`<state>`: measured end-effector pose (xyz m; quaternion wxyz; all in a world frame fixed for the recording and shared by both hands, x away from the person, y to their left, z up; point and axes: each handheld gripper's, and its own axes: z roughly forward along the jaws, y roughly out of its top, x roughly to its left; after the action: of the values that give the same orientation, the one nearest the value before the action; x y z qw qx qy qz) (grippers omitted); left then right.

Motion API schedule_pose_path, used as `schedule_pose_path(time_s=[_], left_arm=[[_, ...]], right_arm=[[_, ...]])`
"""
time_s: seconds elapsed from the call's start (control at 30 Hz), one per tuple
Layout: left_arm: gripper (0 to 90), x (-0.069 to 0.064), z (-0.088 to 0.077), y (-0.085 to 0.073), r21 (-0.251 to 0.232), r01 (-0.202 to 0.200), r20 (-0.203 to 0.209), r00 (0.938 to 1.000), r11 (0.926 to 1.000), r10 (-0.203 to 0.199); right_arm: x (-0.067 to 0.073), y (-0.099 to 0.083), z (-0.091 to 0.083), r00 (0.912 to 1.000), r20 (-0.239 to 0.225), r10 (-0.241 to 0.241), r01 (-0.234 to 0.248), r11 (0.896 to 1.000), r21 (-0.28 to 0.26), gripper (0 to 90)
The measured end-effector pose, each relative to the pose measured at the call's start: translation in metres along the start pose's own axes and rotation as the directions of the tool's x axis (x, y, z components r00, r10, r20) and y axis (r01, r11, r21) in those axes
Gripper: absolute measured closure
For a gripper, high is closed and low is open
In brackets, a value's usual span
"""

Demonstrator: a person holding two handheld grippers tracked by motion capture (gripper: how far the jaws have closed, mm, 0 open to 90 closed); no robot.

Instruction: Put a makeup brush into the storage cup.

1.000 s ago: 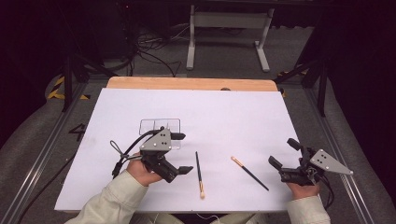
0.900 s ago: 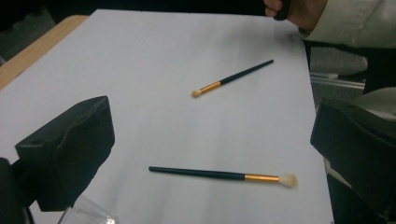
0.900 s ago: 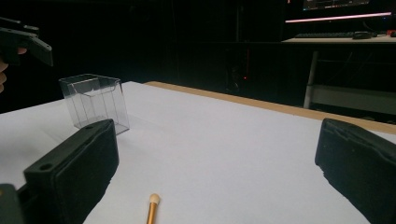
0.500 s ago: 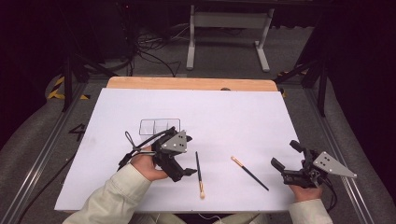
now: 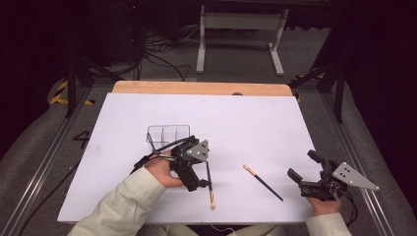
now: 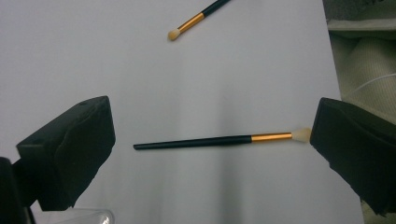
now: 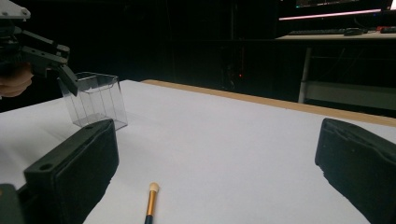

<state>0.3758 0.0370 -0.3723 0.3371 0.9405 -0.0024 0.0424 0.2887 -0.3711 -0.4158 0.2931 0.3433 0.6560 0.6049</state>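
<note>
On the white table sheet (image 5: 255, 123), a clear plastic organiser box with dividers (image 5: 168, 135) stands left of centre. Just in front of it the left gripper (image 5: 205, 186) points down at a slim black-handled makeup brush with a gold ferrule and pale tip (image 6: 219, 139); its jaws are spread wide, one off each end of the brush (the bristle end sits just beside the far jaw), and nothing is grasped. A second brush of the same kind (image 5: 263, 182) lies flat and diagonal further right, apart from both grippers. At the table's right edge the right gripper (image 5: 304, 170) rests low, jaws wide apart and empty.
</note>
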Motion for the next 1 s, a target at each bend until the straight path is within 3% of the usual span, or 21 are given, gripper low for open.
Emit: schedule_pose_path(time_s=[0.17, 0.4, 0.6, 0.77, 1.0], left_arm=[[1.2, 0.006, 0.009, 0.0, 0.028, 0.005, 0.034, 0.9994, 0.9996, -0.006], [1.3, 0.006, 0.016, 0.003, 0.089, -0.012, 0.034, 0.9994, 0.996, 0.009], [1.7, 0.008, 0.023, 0.003, 0.136, -0.023, 0.035, 0.9992, 0.9904, 0.018], [2.2, 0.011, 0.03, 0.003, 0.181, -0.038, 0.077, 0.9967, 0.9828, 0.024], [2.2, 0.011, 0.04, 0.005, 0.215, -0.079, 0.105, 0.9928, 0.9735, 0.058]], right_arm=[[0.0, 0.0, 0.0, 1.0, -0.003, -0.002, 0.002, 1.0, -0.002, 0.3], [-0.001, -0.001, 0.001, 1.0, -0.009, 0.003, -0.003, 1.0, 0.0, 0.3], [-0.001, -0.001, 0.001, 0.9999, -0.011, 0.006, -0.006, 1.0, 0.0, 0.3], [-0.002, -0.001, 0.0, 0.9999, -0.014, 0.007, -0.007, 1.0, 0.002, 0.3], [-0.002, -0.003, -0.004, 0.9999, -0.007, 0.011, -0.011, 1.0, 0.006, 0.3]])
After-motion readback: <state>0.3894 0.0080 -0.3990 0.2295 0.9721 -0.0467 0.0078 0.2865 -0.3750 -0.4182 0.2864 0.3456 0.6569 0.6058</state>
